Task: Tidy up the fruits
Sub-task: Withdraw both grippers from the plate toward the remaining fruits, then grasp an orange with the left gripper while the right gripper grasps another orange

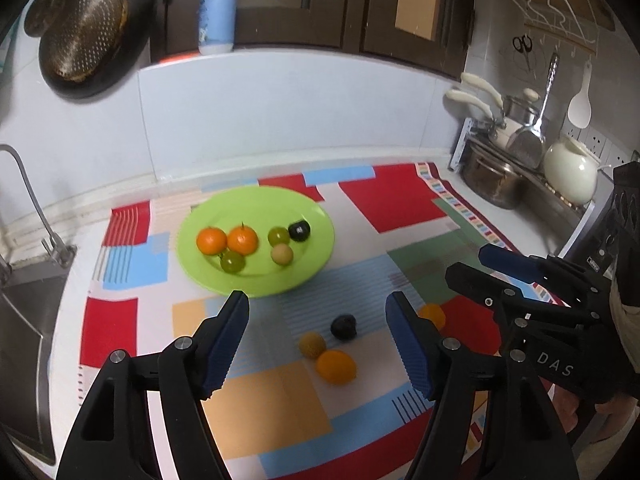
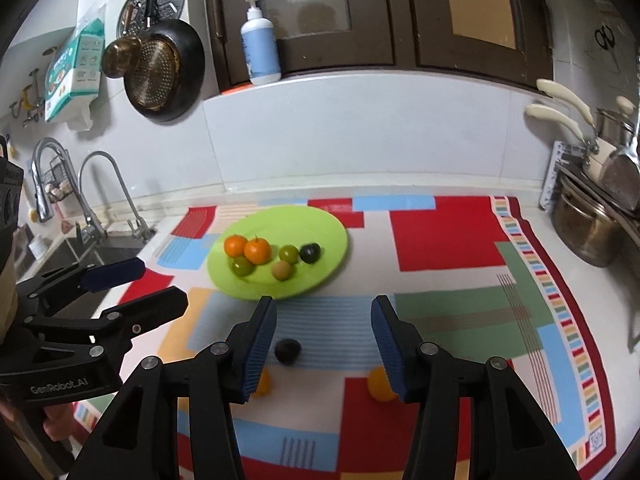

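A green plate (image 1: 316,216) (image 2: 328,228) on a patchwork cloth holds two tangerines (image 1: 242,240), two green fruits (image 1: 233,261), a tan fruit (image 1: 281,255) and a dark fruit (image 1: 299,231). On the cloth nearer me lie a dark fruit (image 1: 343,327) (image 2: 287,350), a tan fruit (image 1: 312,345), an orange (image 1: 336,366) (image 2: 262,382) and another orange (image 1: 432,315) (image 2: 380,384). My left gripper (image 1: 316,344) is open and empty above them. My right gripper (image 2: 323,344) is open and empty; it also shows in the left wrist view (image 1: 476,264).
A sink with faucets (image 2: 96,200) lies at the left. Pots (image 2: 588,224), a kettle (image 1: 570,170) and hanging utensils crowd the right. A pan (image 2: 164,68) hangs on the wall and a pump bottle (image 2: 260,48) stands on the ledge behind.
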Demonstrator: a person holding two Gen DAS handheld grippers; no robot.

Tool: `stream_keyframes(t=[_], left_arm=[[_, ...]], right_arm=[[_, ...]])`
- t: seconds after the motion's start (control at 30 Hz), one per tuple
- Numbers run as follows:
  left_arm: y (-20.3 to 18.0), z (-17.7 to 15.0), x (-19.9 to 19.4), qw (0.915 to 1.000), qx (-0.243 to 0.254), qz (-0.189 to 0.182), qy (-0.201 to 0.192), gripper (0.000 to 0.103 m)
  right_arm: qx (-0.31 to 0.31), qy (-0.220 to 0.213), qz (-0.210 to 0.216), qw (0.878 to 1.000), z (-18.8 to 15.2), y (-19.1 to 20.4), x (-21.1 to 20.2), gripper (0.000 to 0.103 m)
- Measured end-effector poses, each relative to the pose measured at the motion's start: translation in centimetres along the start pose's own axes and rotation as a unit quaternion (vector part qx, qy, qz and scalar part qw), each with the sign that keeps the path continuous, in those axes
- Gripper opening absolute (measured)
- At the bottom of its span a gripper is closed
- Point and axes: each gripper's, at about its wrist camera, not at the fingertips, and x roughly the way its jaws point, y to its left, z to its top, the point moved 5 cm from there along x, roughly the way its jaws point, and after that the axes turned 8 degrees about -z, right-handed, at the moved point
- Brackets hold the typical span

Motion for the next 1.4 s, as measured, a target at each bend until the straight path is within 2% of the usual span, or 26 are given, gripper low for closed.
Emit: stream_keyframes(t=[0.37,0.73,0.83,1.2,1.4], left_arm=[[-0.6,-3.2,3.1,0.9991,0.003,0.014,0.039,0.07],[-0.3,-5.8,6.5,0.9965,-0.017,0.001,0.081,0.07],[-0.2,-6.1,7.0,0.9965,-0.017,0.004,0.082,0.069],[-0.3,-6.9,8.5,0.9941,-0.032,-0.017,0.103,0.048],[-0.2,-6.8,9.0,0.9934,-0.037,-0.021,0.107,0.037]], right_arm=[[0.01,0.053,-0.01,0.998,-3.7,-2.1,2.3,0.05],[0.016,0.105,-0.01,0.994,-6.6,-3.1,5.6,0.05],[0.015,0.114,-0.01,0.993,-7.1,-3.3,6.4,0.05],[0.023,0.129,-0.011,0.991,-7.6,-3.9,8.6,0.048],[0.018,0.131,-0.008,0.991,-7.6,-3.9,9.3,0.033]])
